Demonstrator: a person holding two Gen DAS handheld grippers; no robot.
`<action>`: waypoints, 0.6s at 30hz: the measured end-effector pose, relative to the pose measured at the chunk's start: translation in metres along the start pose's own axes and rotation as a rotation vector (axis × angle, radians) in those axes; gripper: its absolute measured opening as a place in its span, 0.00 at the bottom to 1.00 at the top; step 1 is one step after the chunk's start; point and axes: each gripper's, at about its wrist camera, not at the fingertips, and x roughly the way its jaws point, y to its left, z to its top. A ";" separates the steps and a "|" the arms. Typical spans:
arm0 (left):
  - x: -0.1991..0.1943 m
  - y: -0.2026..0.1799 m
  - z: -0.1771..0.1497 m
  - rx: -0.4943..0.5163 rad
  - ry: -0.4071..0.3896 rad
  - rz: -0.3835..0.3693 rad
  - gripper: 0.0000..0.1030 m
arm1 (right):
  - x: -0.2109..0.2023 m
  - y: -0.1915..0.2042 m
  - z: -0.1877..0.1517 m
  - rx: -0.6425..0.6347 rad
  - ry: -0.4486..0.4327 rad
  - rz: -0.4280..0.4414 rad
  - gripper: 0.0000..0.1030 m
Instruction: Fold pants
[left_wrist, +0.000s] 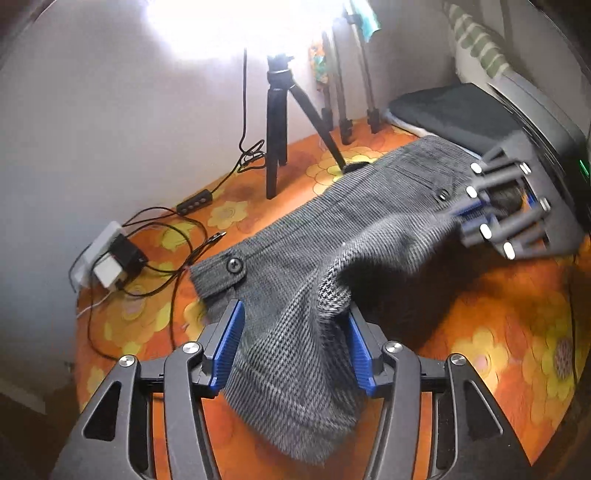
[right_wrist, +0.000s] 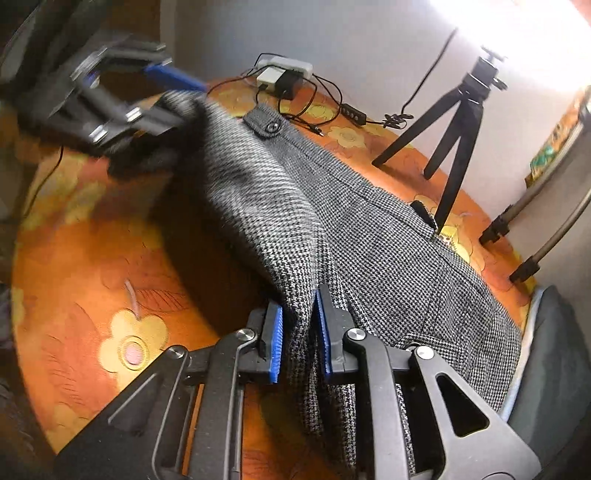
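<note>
Grey houndstooth pants lie across an orange flowered table, partly lifted. My left gripper has its blue pads on either side of a thick bunch of the fabric and holds it above the table. My right gripper is shut on another fold of the pants. The right gripper shows blurred in the left wrist view, and the left gripper shows blurred in the right wrist view. The waistband button tab lies near the table's far edge.
A black tripod stands at the back of the table, with more stand legs beside it. A power strip with adapters and cables lie at the left. A dark folded cloth lies at the far right.
</note>
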 end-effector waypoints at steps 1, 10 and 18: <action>-0.005 -0.004 -0.004 0.014 -0.004 0.003 0.52 | -0.002 -0.001 0.001 0.011 0.007 0.014 0.15; -0.045 -0.033 -0.045 0.023 -0.035 0.020 0.52 | -0.033 -0.020 0.003 0.106 0.013 0.134 0.06; -0.032 -0.041 -0.058 0.033 0.017 -0.024 0.52 | -0.036 -0.003 -0.005 0.006 0.079 0.044 0.06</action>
